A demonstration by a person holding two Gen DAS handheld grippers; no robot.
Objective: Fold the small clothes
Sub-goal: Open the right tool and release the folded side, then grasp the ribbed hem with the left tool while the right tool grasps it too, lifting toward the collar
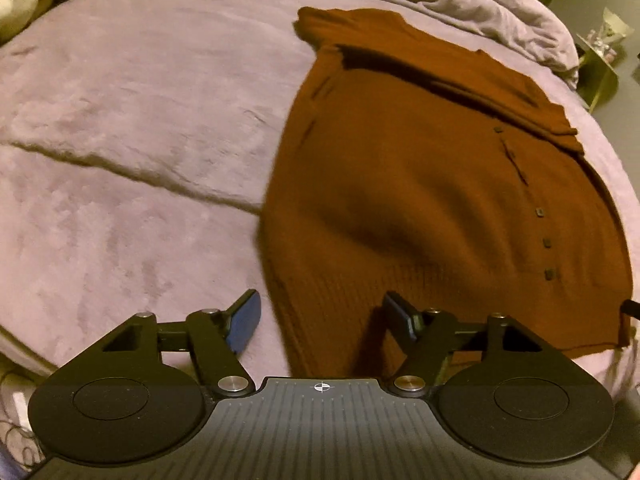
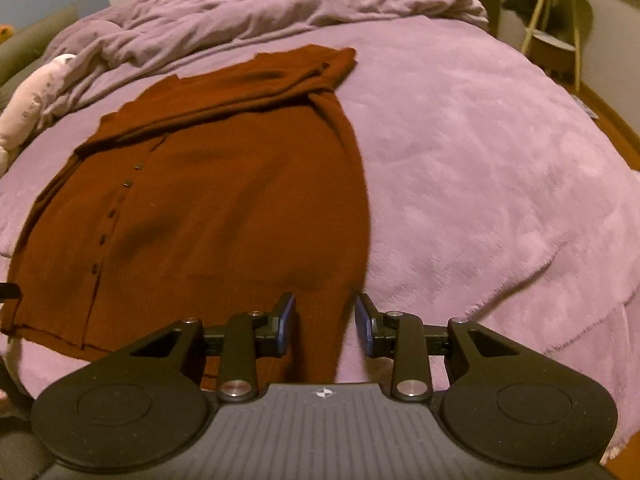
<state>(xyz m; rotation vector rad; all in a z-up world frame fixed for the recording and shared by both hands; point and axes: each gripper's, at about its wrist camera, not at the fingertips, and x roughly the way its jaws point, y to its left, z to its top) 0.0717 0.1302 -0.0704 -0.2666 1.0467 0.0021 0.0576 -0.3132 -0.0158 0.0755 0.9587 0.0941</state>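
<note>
Rust cardigan [image 1: 440, 200] lies flat on the bed [image 1: 140, 140], sleeves folded across the top. Left tongs [image 1: 322, 316] and right tongs [image 2: 325, 324] both gape empty over the hem corners. Pinch both layers at each corner (knit stretches), then lift evenly toward the collar.

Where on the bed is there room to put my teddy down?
Bare purple blanket lies right of the brown cardigan, out to the bed's edge, and also on its other side. It is crowded at the far end, where the rumpled duvet is heaped.
</note>
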